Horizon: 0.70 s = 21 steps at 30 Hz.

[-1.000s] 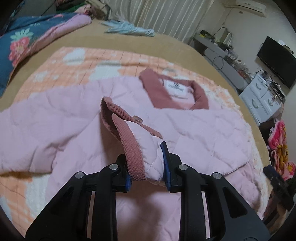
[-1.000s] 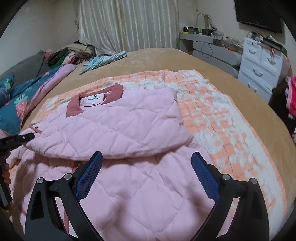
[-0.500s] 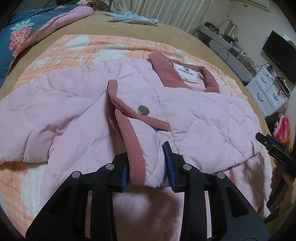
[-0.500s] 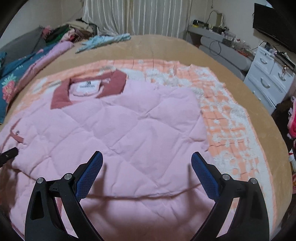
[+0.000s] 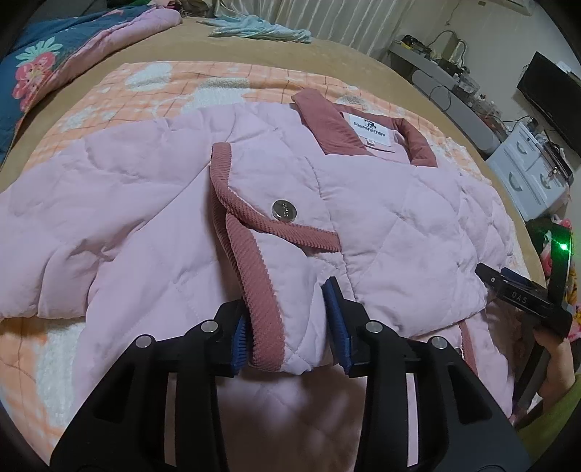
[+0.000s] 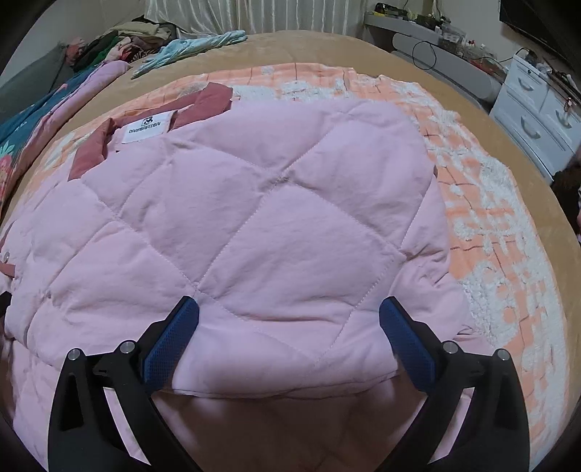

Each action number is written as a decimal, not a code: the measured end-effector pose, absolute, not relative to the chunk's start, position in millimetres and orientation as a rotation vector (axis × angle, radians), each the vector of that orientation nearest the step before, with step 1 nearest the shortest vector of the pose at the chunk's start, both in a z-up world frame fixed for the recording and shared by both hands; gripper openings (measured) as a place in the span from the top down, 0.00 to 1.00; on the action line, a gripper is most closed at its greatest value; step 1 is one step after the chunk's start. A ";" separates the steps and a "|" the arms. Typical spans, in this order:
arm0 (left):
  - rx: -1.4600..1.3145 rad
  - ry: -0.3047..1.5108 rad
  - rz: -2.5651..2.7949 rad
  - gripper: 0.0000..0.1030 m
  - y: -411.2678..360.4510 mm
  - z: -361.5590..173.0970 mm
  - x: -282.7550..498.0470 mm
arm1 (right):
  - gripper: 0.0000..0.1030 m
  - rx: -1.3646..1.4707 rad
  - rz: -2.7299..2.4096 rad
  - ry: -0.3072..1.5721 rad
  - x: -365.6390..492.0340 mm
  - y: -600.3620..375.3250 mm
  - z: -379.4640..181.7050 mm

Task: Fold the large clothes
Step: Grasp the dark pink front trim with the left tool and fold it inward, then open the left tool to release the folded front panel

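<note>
A pink quilted jacket [image 5: 381, 225] with a dusty-red corduroy collar [image 5: 323, 125] lies on the bed, partly folded. My left gripper [image 5: 290, 326] is shut on the jacket's sleeve cuff [image 5: 261, 290], which has red trim and a silver snap [image 5: 284, 210], and holds it low over the jacket body. In the right wrist view the jacket [image 6: 254, 225] fills the middle. My right gripper [image 6: 287, 334] is open and empty, its blue pads on either side of the folded jacket's near edge. The right gripper also shows in the left wrist view [image 5: 523, 297].
An orange and white checked blanket [image 6: 490, 225] lies under the jacket on a tan bedcover [image 6: 319, 47]. A blue floral quilt [image 5: 32, 69] and a light blue garment [image 5: 254, 31] lie at the far side. White drawers [image 6: 541, 119] stand to the right.
My left gripper has lowered the cuff onto the jacket body. My right gripper has moved forward and down, close to the folded jacket's near edge, still open.
</note>
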State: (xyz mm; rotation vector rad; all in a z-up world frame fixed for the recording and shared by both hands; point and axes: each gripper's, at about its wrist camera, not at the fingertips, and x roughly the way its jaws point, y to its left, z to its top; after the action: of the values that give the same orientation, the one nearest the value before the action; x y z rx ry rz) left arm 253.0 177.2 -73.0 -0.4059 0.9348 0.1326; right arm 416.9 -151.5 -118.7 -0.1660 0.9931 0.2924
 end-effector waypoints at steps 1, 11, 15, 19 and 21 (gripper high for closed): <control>-0.405 0.939 0.137 0.69 177.4 -72.7 252.9 | 0.04 -0.154 0.281 0.996 414.7 -152.4 -116.1; -0.381 0.959 0.159 0.63 178.5 -62.6 246.8 | 0.04 -0.033 0.348 0.915 372.6 -158.2 -77.6; -0.360 0.956 0.149 0.48 179.7 -52.9 238.9 | 0.04 0.014 0.359 0.914 359.2 -161.8 -69.7; -0.358 0.939 0.149 0.34 181.6 -39.5 229.2 | 0.04 0.022 0.369 0.884 343.1 -158.1 -56.3; -0.359 0.929 0.148 0.24 181.9 -31.8 222.2 | 0.04 0.020 0.377 0.870 335.2 -154.9 -48.2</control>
State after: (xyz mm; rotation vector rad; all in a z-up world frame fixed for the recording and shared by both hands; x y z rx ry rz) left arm 222.2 181.9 -31.8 -0.3589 0.9292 0.1476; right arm 335.2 -154.9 -48.2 0.0199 0.8695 0.3770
